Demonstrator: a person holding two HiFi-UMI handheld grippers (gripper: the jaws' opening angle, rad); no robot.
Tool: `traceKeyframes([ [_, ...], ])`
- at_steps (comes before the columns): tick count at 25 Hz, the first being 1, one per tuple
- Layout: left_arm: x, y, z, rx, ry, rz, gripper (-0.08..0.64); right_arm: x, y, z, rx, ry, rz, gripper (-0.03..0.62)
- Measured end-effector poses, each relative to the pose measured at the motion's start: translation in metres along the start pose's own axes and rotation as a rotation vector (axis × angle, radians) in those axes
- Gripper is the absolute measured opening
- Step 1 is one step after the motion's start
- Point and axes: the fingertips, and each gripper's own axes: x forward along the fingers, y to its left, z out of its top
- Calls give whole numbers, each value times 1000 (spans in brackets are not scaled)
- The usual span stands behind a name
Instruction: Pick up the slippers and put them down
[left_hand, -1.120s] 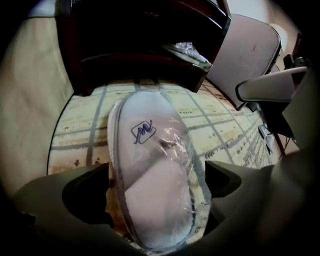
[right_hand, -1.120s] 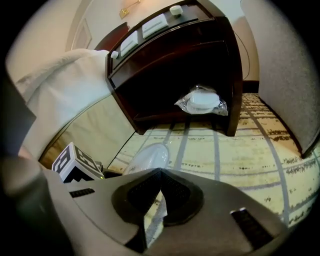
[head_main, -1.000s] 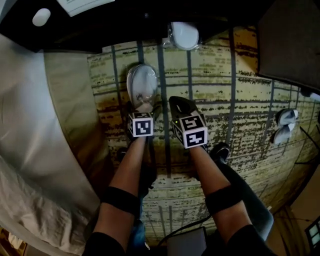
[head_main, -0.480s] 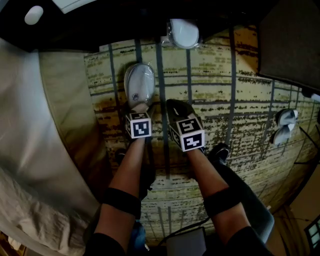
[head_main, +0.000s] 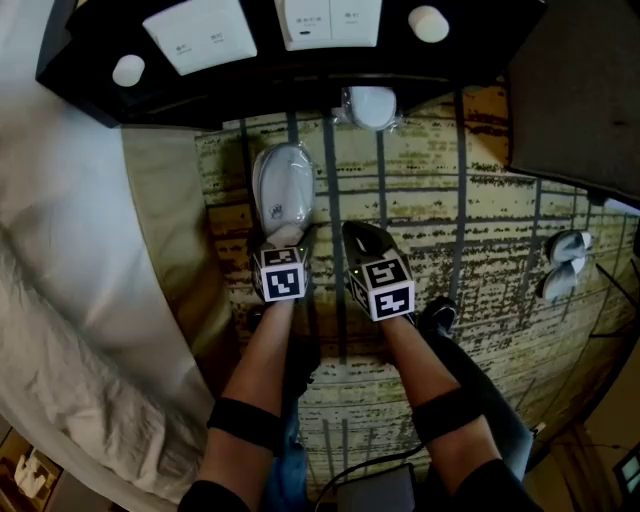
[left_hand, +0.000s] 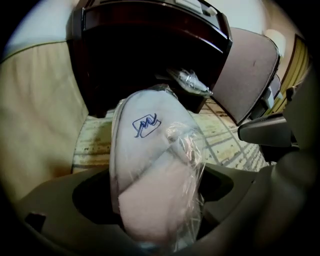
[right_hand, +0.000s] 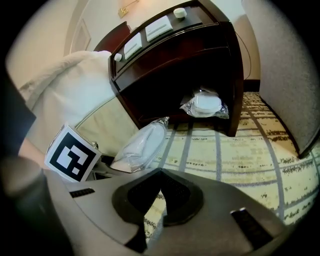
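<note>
A white slipper pack (head_main: 283, 185) in clear plastic, with a blue logo (left_hand: 146, 125), has its heel end between the jaws of my left gripper (head_main: 285, 238). Those jaws have just been closing and now press on the pack, which hangs tilted above the carpet (right_hand: 140, 145). Beside it, my right gripper (head_main: 365, 240) is shut and holds nothing (right_hand: 160, 192). A second wrapped pack (head_main: 370, 105) lies in the open space under the dark nightstand (right_hand: 205, 105).
The dark nightstand (head_main: 300, 70) stands straight ahead with white cards on top. A bed with a beige skirt (head_main: 150, 250) fills the left. A grey chair (head_main: 580, 90) is at the right, and another pair of slippers (head_main: 562, 265) lies on the patterned carpet (head_main: 470, 200).
The head view has tipped up, so the nightstand's top now shows. The left gripper and the slipper pack have risen off the carpet, and the right gripper has risen a little beside them.
</note>
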Motion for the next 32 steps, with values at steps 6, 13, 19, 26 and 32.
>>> traceKeyframes([
  [6,-27,-4,43,5,-27,-7,462,-15,16,37,-13,-26,18,2],
  [13,-14,3,104,49,-77,-13,462,-10,6,75,-12,-100,7,2],
  [19,4,19,160,95,-141,2,462,1,-4,92,-1,-161,4,2],
  [26,22,32,217,160,-228,24,462,14,-11,85,3,-183,4,2],
  [32,31,28,256,177,-301,30,462,15,-15,76,2,-183,2,2],
])
